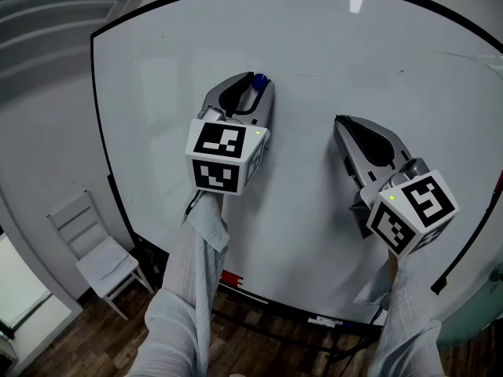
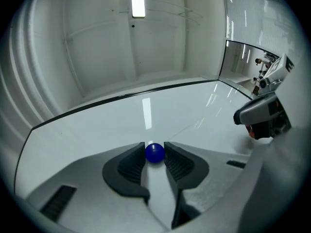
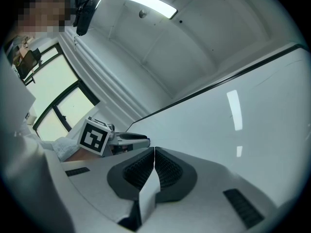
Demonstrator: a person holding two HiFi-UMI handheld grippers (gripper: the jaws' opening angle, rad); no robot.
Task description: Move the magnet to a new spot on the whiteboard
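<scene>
A small blue round magnet (image 1: pixel 260 78) sits on the whiteboard (image 1: pixel 354 61), up and left of its middle. My left gripper (image 1: pixel 256 86) points at the board with the magnet (image 2: pixel 154 153) between its dark ribbed pads (image 2: pixel 131 165), and both pads touch it. My right gripper (image 1: pixel 339 121) is lower and to the right, its tip close to the board. Its jaws (image 3: pixel 154 152) are shut pad against pad with nothing between them. No marks show on the white surface (image 2: pixel 121 125) round the magnet.
The board's black frame (image 1: pixel 98 124) runs down the left side, with a tray and a red item (image 1: pixel 232 277) along its lower edge. A white wooden chair (image 1: pixel 98 250) stands on the dark floor at the lower left. The right gripper (image 2: pixel 262 115) shows beside the left.
</scene>
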